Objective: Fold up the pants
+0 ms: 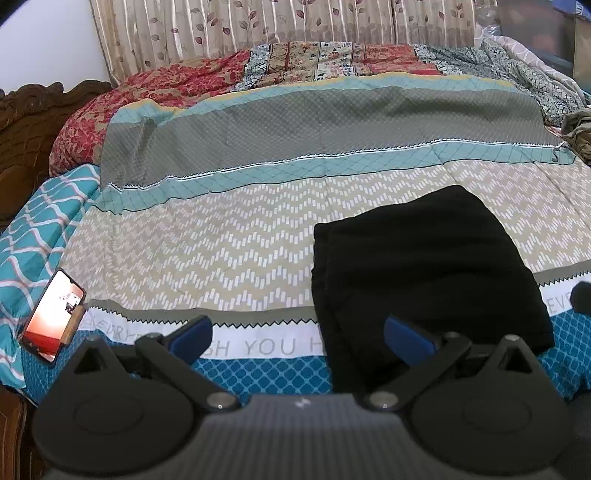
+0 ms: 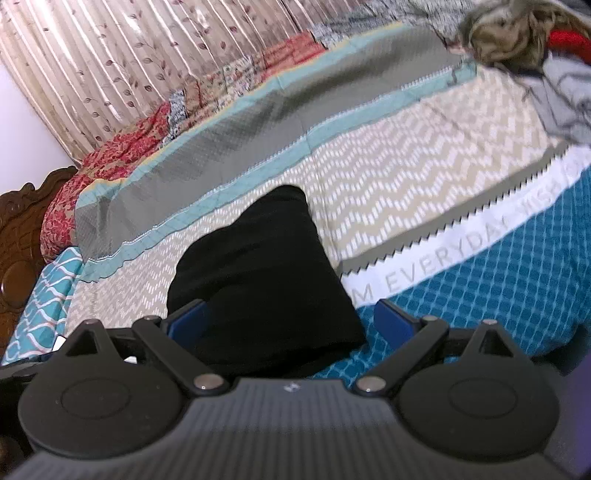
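**Both jaws spread wide, black pants folded on the bed**

The jaws of the left gripper (image 1: 299,334) stand wide apart, its blue-padded fingers gripping nothing; the right gripper (image 2: 291,317) is likewise spread and empty. The black fabric pants (image 1: 424,266), folded into a compact rectangle, lie flat on the patterned bedsheet (image 1: 221,236), across its beige zigzag band and the white lettered strip. In the left wrist view they sit ahead and to the right; in the right wrist view they lie between the fingers, just ahead. A lit smartphone (image 1: 53,314) is propped at the bed's left edge. A crumpled olive-brown garment (image 2: 509,33) sits far right. A leaf-print curtain (image 1: 258,26) hangs behind.
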A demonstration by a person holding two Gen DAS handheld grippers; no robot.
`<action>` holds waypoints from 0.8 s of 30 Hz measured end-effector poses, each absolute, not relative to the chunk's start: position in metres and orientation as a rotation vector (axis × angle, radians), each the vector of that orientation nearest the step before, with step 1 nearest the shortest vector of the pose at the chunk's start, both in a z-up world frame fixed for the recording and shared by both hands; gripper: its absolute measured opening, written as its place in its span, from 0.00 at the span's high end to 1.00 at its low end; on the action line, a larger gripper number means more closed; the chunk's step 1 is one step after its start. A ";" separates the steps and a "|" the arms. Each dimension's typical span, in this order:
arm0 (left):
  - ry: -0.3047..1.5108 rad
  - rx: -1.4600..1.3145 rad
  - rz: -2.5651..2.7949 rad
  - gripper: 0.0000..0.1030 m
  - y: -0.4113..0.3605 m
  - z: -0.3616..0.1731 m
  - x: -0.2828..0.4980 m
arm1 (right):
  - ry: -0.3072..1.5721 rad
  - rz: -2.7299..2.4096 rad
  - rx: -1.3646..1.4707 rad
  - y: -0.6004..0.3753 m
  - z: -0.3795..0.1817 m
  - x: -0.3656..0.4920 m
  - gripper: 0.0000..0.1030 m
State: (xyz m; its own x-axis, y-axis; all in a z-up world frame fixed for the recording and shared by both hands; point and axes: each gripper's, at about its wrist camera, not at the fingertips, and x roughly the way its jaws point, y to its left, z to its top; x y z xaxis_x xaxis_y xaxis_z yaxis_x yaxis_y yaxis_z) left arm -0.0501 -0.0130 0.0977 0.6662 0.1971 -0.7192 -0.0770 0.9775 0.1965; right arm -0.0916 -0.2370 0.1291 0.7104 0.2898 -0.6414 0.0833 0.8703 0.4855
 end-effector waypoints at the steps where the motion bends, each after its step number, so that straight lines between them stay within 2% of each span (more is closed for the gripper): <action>1: 0.831 0.154 0.154 0.00 -0.013 0.097 -0.050 | 0.771 0.120 0.502 -0.236 0.130 -0.092 0.05; 24: 0.926 0.171 0.150 0.00 -0.015 0.079 -0.042 | 0.801 0.116 0.494 -0.226 0.122 -0.087 0.05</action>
